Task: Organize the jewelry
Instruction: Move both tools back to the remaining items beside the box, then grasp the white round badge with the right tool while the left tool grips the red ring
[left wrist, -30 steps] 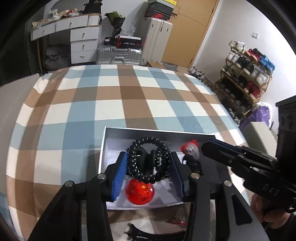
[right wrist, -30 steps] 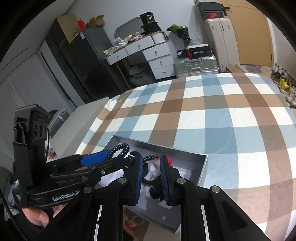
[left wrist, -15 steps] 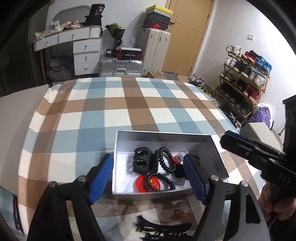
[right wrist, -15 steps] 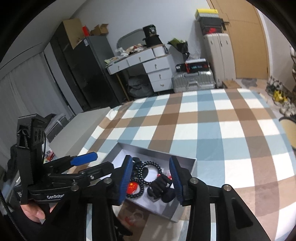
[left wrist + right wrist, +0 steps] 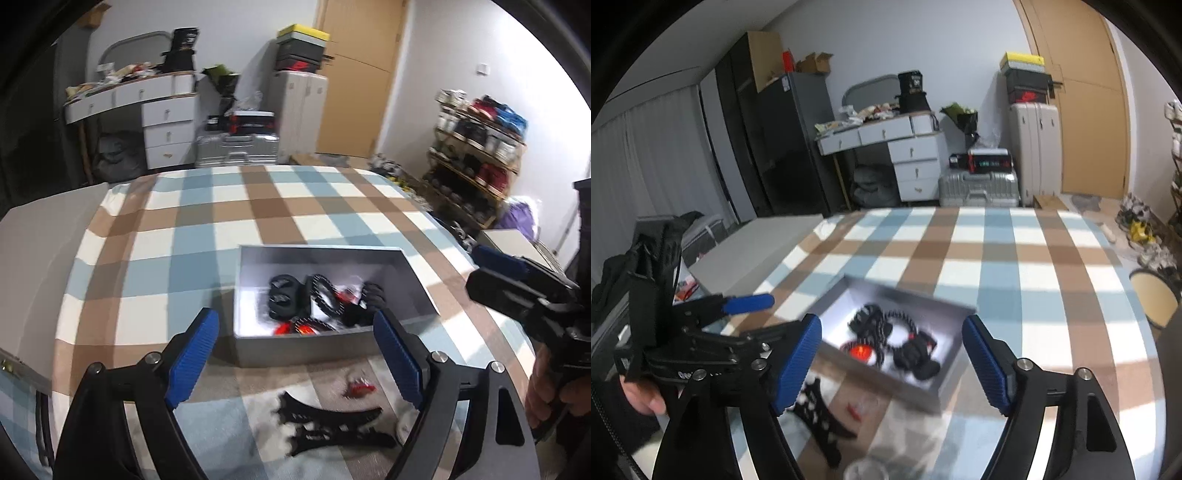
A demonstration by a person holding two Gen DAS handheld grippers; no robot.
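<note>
A grey open box [image 5: 413, 275] [image 5: 947, 376] sits on the checked cloth. In it lie a black beaded bracelet [image 5: 324, 295] [image 5: 903, 321], a black hair claw [image 5: 282, 297], a red round badge [image 5: 301, 328] [image 5: 862, 350] and another black clip [image 5: 918, 356]. My left gripper [image 5: 297, 360] is open and empty, raised just before the box's near wall. My right gripper [image 5: 892, 363] is open and empty above the box. On the cloth before the box lie black hair combs [image 5: 328, 424] [image 5: 820, 413] and a small red clip [image 5: 358, 387] [image 5: 855, 410].
The checked cloth [image 5: 221, 206] covers the surface. A grey slab [image 5: 37, 251] lies at its left edge. A clear round object [image 5: 866, 470] sits at the near edge. A desk, suitcases and a shoe rack [image 5: 476, 147] stand beyond.
Both grippers opened wide and pulled back and up from the box. The bracelet and the black clip were let go and now lie in the box.
</note>
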